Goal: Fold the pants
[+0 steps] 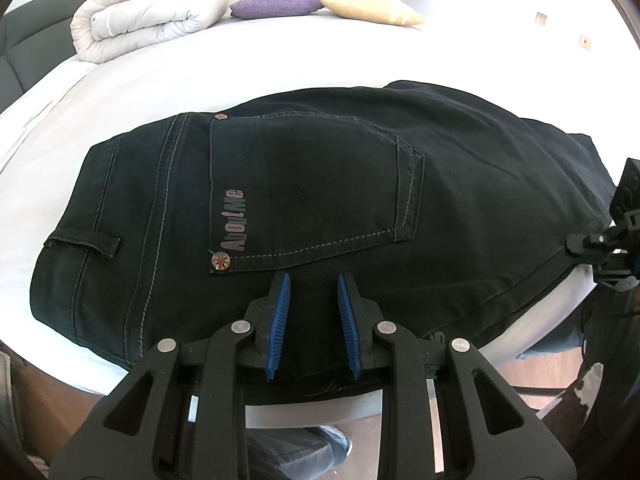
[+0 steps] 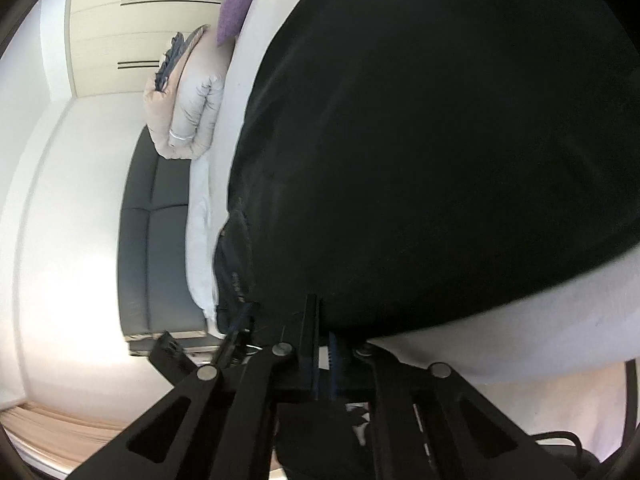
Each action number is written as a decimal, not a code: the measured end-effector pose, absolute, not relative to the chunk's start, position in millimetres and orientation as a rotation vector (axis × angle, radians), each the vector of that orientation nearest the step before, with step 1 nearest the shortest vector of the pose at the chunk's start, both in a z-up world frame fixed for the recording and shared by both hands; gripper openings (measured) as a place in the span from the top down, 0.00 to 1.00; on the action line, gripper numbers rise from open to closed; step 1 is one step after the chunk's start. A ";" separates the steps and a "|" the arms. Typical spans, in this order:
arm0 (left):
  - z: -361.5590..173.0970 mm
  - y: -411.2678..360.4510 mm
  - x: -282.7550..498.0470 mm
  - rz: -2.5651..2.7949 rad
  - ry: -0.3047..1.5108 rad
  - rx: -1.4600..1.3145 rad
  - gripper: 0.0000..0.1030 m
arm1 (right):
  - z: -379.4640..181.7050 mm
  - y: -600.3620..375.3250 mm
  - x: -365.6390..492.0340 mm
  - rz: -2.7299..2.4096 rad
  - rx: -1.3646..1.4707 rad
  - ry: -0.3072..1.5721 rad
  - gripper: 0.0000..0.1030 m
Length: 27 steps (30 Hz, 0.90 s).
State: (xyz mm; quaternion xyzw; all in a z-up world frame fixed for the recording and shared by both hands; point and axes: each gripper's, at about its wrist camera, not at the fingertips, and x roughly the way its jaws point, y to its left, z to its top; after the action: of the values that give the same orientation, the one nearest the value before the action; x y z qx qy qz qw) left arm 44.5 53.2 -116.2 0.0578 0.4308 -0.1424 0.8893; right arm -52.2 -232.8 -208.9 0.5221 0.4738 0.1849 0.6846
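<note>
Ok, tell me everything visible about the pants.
The pants are black denim with pale stitching, lying flat on the white bed, back side up. A back pocket reads "AboutMe" and carries a rivet; a belt loop sits at the waistband. The left gripper clamps the near edge; the right gripper is shut on the edge further along.

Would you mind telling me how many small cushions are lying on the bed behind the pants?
2. A purple cushion lies at the far side of the bed, and a yellow cushion sits touching its right end. Others may be hidden behind the folded duvet.
</note>
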 end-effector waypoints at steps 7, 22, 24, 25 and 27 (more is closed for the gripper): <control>-116.2 55.3 44.8 -0.313 0.903 0.119 0.77 | -214.6 -232.2 -62.0 0.392 1.167 1.051 0.98; -52.5 -9.6 101.0 -0.478 0.830 0.024 0.76 | -183.0 -242.2 -80.5 0.421 1.030 1.001 0.64; -51.5 -31.5 117.0 -0.501 0.830 0.058 0.76 | -159.4 -256.8 -86.1 0.430 0.979 0.931 0.64; -52.8 -42.3 126.2 -0.516 0.835 0.069 0.76 | -152.6 -264.4 -85.7 0.425 0.980 0.907 0.64; -62.7 -58.6 144.0 -0.540 0.868 0.072 0.76 | -141.8 -284.9 -77.5 0.406 0.985 0.858 0.64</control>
State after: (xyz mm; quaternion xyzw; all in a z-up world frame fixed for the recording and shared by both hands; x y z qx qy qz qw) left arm 144.0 -58.6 -62.7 0.0346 0.4152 -0.2585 0.8716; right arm -77.5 -284.9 -141.8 0.4549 0.3962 0.1873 0.7752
